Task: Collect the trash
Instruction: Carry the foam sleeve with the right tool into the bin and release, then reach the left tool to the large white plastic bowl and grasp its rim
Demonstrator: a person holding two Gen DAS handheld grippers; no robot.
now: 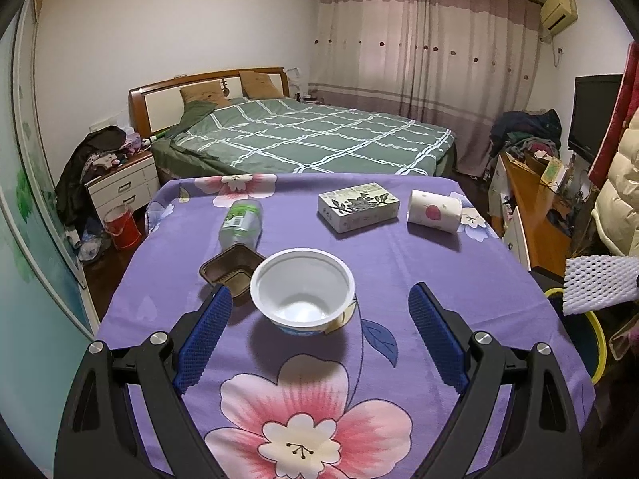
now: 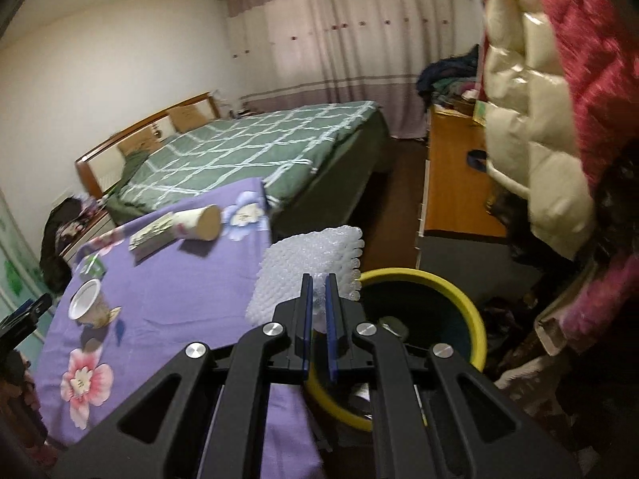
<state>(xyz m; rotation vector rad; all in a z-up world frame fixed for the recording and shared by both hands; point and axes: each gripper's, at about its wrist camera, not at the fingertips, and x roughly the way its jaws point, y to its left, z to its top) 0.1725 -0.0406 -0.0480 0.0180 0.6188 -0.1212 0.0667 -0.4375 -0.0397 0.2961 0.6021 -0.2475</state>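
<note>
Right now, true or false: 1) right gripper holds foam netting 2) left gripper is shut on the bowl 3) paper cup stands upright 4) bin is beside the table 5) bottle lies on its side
1) The right gripper holds the foam netting: true.
2) The left gripper is shut on the bowl: false, its jaws are open, the bowl untouched.
3) The paper cup stands upright: false, it lies on its side.
4) The bin is beside the table: true.
5) The bottle lies on its side: true.

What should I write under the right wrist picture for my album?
The right gripper carries a white foam net toward the yellow-rimmed bin beside the purple flowered table.
</note>
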